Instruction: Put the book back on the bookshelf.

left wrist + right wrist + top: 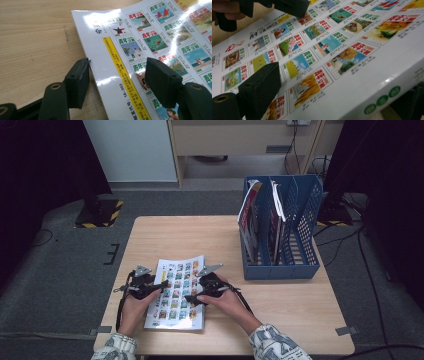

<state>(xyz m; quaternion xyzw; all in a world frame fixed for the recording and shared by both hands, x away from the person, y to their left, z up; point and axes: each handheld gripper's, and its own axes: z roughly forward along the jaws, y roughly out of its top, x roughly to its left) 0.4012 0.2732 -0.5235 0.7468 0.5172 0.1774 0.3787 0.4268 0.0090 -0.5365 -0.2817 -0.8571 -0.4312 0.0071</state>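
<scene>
Left gripper (161, 285): jaws apart, straddling the magazine's (178, 292) left edge, not pressing.
Right gripper (189, 298): jaws bracket the spine edge; grip cannot be told.
Magazine: flat on table (300, 305), near front.
Advice: close both evenly before lifting toward file rack (280, 227).

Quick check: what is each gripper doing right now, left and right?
Left gripper: open, jaws astride the magazine edge.
Right gripper: over the magazine's spine edge; grip cannot be told.

In the right gripper view, the magazine (352, 62) is cut off by the edges, and its thick spine hides the lower jaw of the right gripper (337, 95). From the high view, we cannot read the titles standing in the blue file rack (282, 230); they are too small.
</scene>
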